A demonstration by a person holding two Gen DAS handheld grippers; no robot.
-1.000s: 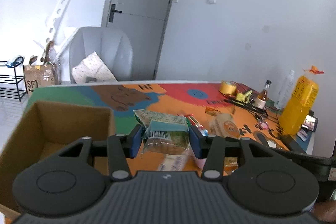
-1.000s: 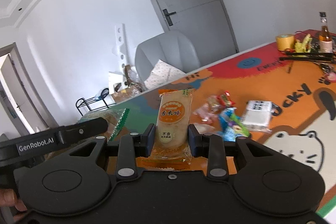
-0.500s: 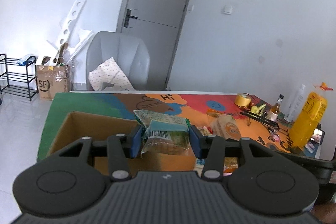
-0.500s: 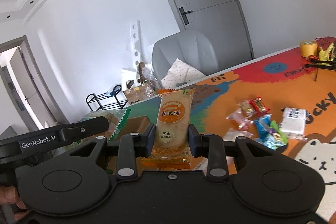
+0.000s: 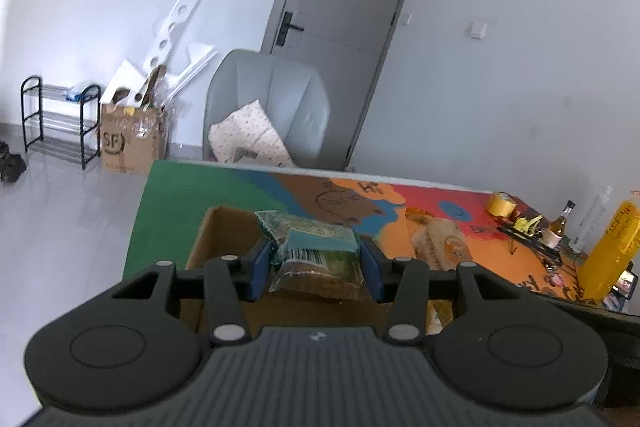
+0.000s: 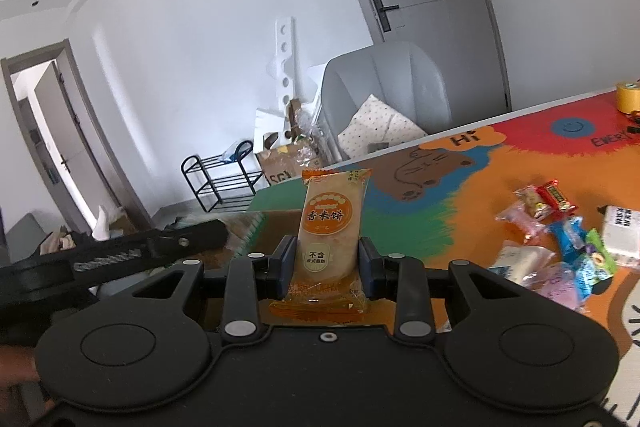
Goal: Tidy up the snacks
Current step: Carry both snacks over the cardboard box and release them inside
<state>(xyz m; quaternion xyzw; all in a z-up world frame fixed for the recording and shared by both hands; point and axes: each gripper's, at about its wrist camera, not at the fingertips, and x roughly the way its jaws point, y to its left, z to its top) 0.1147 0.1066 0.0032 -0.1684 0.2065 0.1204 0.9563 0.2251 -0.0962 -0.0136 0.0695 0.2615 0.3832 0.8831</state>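
My left gripper [image 5: 316, 263] is closed on a green snack packet [image 5: 314, 255]; both blue pads [image 5: 259, 267] press into its sides, and its crinkled top edge juts forward past the fingertips. The packet has a teal band and a barcode facing me. It hangs over the open cardboard box [image 5: 224, 227], which stands on the green end of the colourful table mat [image 5: 180, 195].

My right gripper [image 6: 326, 263] is clamped on an orange rice-cracker packet [image 6: 330, 227], held upright, its sealed bottom edge lying against the gripper body and its top standing well above the pads [image 6: 286, 261]. In the right wrist view the left gripper shows as a dark bar at the left, with the green packet's serrated edge beyond it.

To the right of the orange packet a loose heap of small wrapped snacks [image 6: 560, 239] lies on the orange part of the mat: red, pink, blue and green wrappers and a white packet [image 6: 622, 235] at the frame's edge. In the left wrist view another pale bun-like packet [image 5: 440, 243] lies just right of the box.

At the mat's far end are a roll of yellow tape [image 5: 500, 203], a small brown bottle [image 5: 558, 227] and a tall yellow bottle [image 5: 612, 247]. Behind the table stands a grey chair [image 5: 268, 107] with a spotted cushion [image 5: 250, 139], a grey door [image 5: 336, 39], a taped carton [image 5: 130, 143] and a black wire rack [image 5: 56, 123] on the floor.
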